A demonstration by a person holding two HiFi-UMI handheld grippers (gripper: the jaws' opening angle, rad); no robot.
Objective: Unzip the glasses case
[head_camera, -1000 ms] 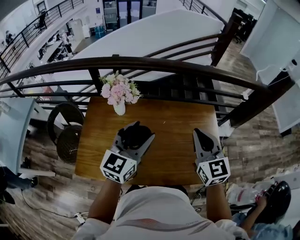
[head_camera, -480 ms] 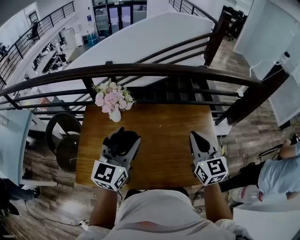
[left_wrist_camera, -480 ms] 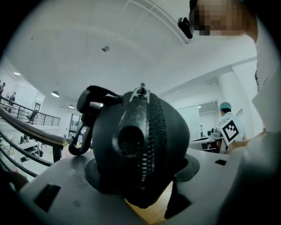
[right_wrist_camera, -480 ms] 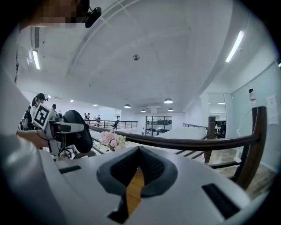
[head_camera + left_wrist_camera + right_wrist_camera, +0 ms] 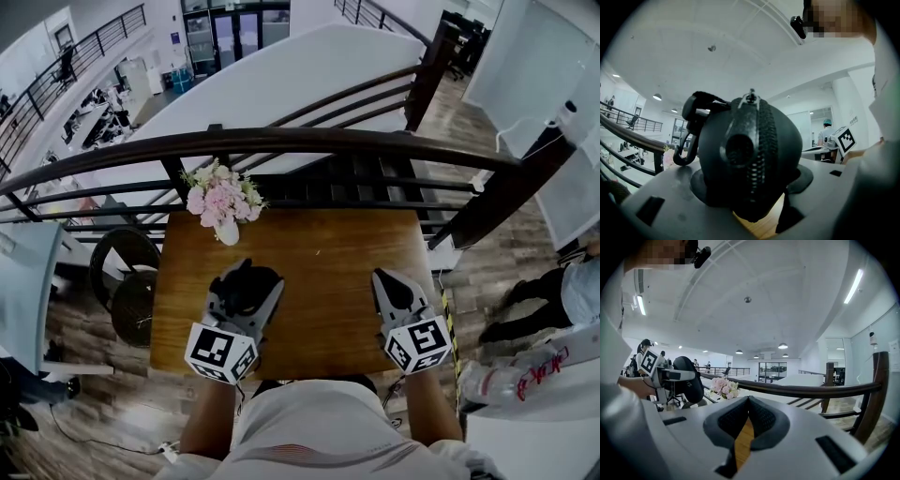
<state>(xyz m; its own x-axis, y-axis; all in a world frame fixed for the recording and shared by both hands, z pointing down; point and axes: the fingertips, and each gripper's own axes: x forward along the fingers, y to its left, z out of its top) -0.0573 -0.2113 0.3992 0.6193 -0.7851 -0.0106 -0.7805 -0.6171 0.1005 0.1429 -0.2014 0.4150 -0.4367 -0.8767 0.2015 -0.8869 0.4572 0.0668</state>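
Since the earlier frames little has shifted over the counter [image 5: 328, 244]. Both grippers hang in much the same spots, the view has swung slightly, and a passer-by at the far right has walked on.

The flower vase [image 5: 223, 206] stands at the counter's back left. In front of it, the left gripper [image 5: 247, 279] has its fingers spread around the black glasses case [image 5: 740, 159] and clamps it just above the wood. The zip teeth [image 5: 761, 154] on the end facing it look closed, with the small pull [image 5: 751, 97] on top.

The right gripper [image 5: 394, 286] is well apart, its fingers clenched on nothing.

This looks like the bracing step. Unzipping would call for the right fingers to part, cross over and pinch that small pull while the left holds firm.
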